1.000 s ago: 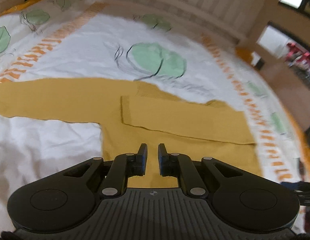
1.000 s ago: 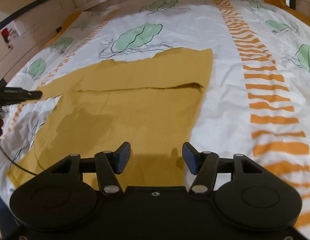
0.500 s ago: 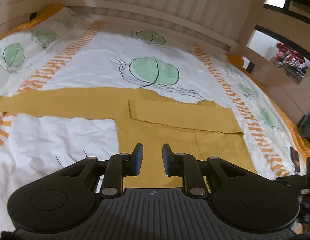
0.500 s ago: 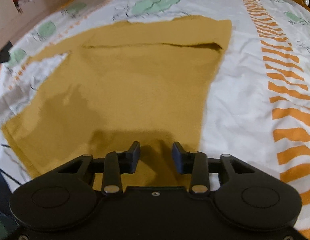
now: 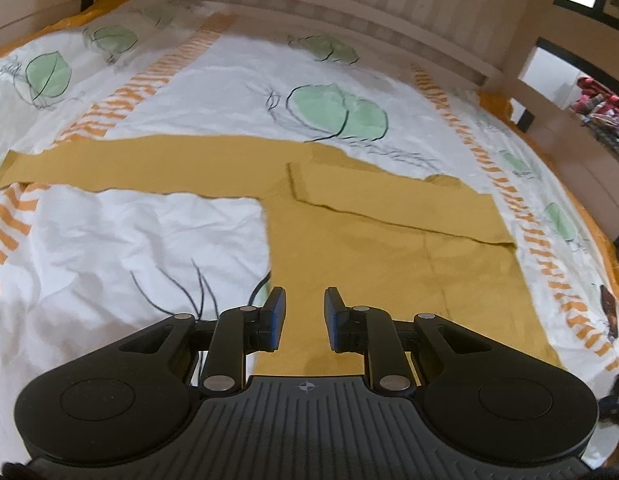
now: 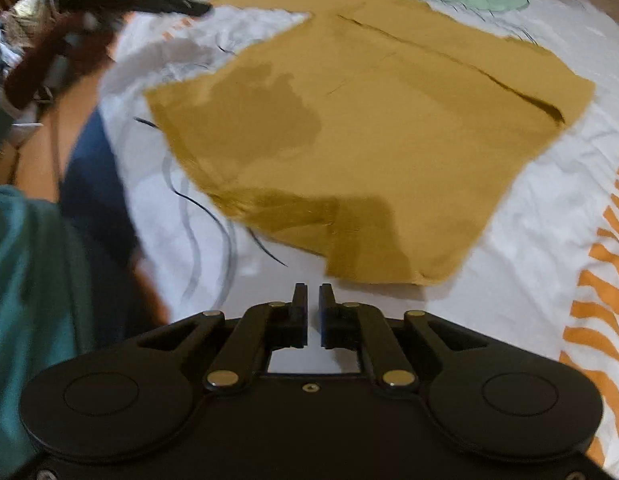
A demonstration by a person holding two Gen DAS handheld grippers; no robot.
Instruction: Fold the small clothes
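Left wrist view: the left gripper [image 5: 304, 300] hangs above the lower body of the mustard top [image 5: 389, 264], jaws parted with a clear gap and nothing between them. The mustard top lies flat on the white bedsheet [image 5: 129, 264], which is printed with green leaves and orange stripes. One sleeve [image 5: 141, 166] stretches out to the left across the sheet; the other sleeve [image 5: 389, 204] is folded in across the chest. A pale slatted bed frame [image 5: 349, 12] borders the far side.

Right wrist view: the right gripper [image 6: 313, 294] sits over bare bedsheet just short of the top's near hem [image 6: 373, 276]. Its jaws have just been closing and now stand nearly together, a narrow slit remaining, with no cloth between them. The picture is blurred. A teal sleeve [image 6: 25, 280] shows at left.
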